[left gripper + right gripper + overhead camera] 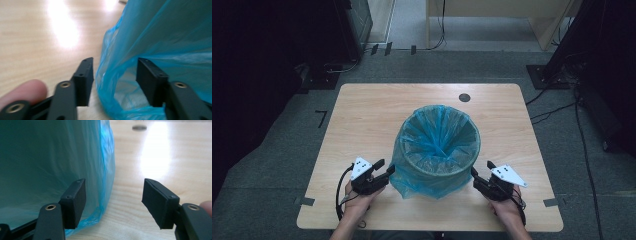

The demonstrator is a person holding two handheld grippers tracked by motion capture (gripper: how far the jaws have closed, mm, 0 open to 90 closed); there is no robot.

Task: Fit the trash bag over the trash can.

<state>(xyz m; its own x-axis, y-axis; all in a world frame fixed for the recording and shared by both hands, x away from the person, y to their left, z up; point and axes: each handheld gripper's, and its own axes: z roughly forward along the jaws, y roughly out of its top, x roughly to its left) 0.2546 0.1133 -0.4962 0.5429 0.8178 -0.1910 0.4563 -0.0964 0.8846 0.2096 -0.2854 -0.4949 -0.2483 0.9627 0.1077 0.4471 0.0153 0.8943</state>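
A round bin lined with a blue plastic bag stands in the middle of the wooden table; the bag hangs down over the bin's outside. My left gripper sits at the bin's lower left, open, and in the left gripper view the loose blue bag bulges between its jaws. At the bin's lower right my right gripper is open too; its left fingertip lies against the bag's edge, with bare table between the jaws.
A small dark round hole marks the table's far side. Cables run over the grey floor to the right, and a dark stand base sits beyond the table's far right corner. Black curtains close both sides.
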